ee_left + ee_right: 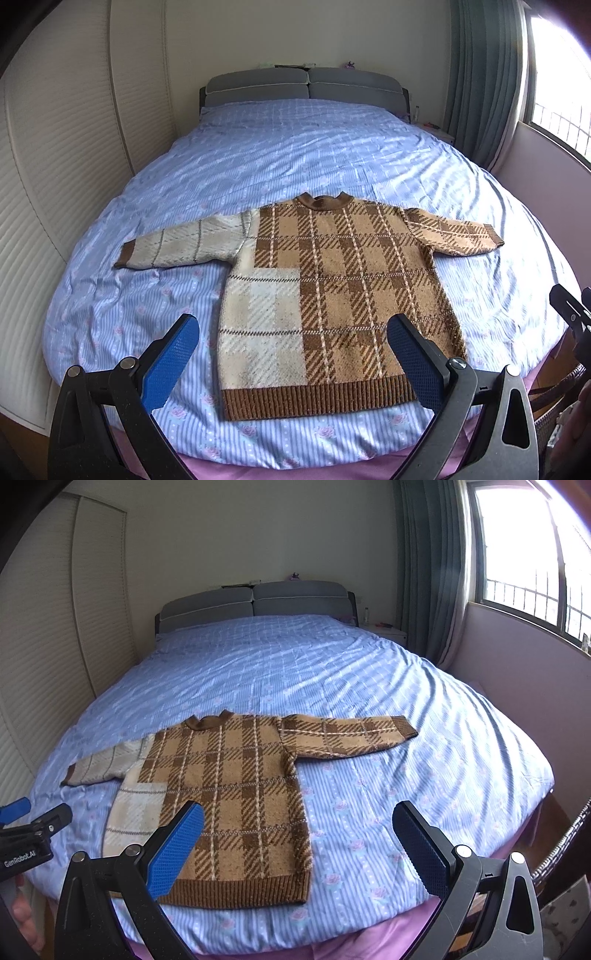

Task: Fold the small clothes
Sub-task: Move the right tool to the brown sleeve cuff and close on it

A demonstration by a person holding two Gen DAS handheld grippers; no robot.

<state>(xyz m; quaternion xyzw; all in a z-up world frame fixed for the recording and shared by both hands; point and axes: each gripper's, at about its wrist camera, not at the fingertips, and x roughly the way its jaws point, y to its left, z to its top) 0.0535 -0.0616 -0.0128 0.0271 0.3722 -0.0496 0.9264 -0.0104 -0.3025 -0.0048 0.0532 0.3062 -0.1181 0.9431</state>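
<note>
Currently both tools hang at the foot of the bed, nothing grasped. Left gripper (291,360): jaws spread wide, blue pads framing the lower body of the sweater. Right gripper (297,843): jaws likewise wide and empty, set off toward the sweater's right side, over hem corner and bare duvet

Plaid knit sweater (332,295) lies flat, face up, on the blue duvet (295,155), near the foot edge; collar away from the cameras, ribbed hem (317,397) nearest, both sleeves stretched out sideways. No fold made yet, by the look of it

Risks, as judged:
- Knit is thick and loose; a pinch on the top layer alone would lift the front off the back and leave a skewed fold
- Duvet beneath is soft and wrinkled; a deep pinch could catch the cover along with the wool and drag it
- Hem sits close to the bed's edge; pulling toward the foot could slide the garment off
- Uneven lift between the two grippers would twist the body, sleeves trailing

Materials: chunky wool-like knit, brown and tan plaid with thin cream lines, a paler cream-grey block over the left sleeve (177,243) and the lower left panel. Right sleeve (454,232) tan plaid with dark ribbed cuff. Collar (323,201) a short brown rib band. Duvet thin cotton-like, striped, printed with small pink roses. Gripper pads (171,363) blue, cross-hatched, on matte black arms
</note>
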